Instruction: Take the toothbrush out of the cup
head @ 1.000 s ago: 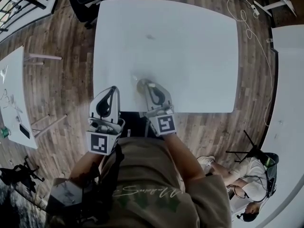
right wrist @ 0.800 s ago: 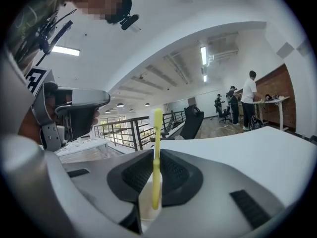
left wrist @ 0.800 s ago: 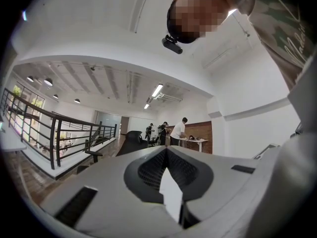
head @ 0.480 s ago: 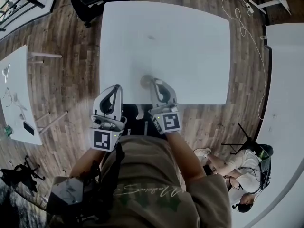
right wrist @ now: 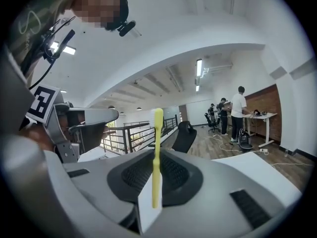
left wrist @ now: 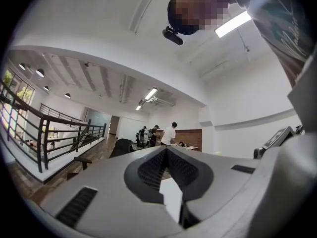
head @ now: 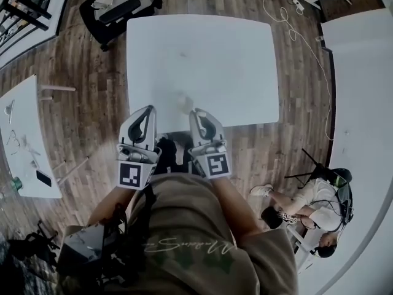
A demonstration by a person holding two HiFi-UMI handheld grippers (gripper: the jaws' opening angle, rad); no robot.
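Observation:
A yellow toothbrush (right wrist: pixel 157 157) stands upright between the jaws of my right gripper (right wrist: pixel 156 182), which is shut on its handle. The brush end points up. In the head view the right gripper (head: pixel 198 117) hangs high over the near edge of the white table (head: pixel 233 60). A pale cup (head: pixel 184 103) stands on the table just beyond its tip, apart from it. My left gripper (head: pixel 142 118) is held beside it on the left, before the table edge. Its jaws (left wrist: pixel 167 177) look shut with nothing between them.
A black office chair (head: pixel 116 8) stands at the far left of the table. Another white table (head: pixel 24 140) with small items is at the left and a long white surface (head: pixel 362 103) at the right. A seated person (head: pixel 313 208) is at the lower right. Cables (head: pixel 295 23) lie on the wooden floor.
Both grippers have risen, so the table and cup look smaller and farther below. The right gripper has lifted up and away from the cup.

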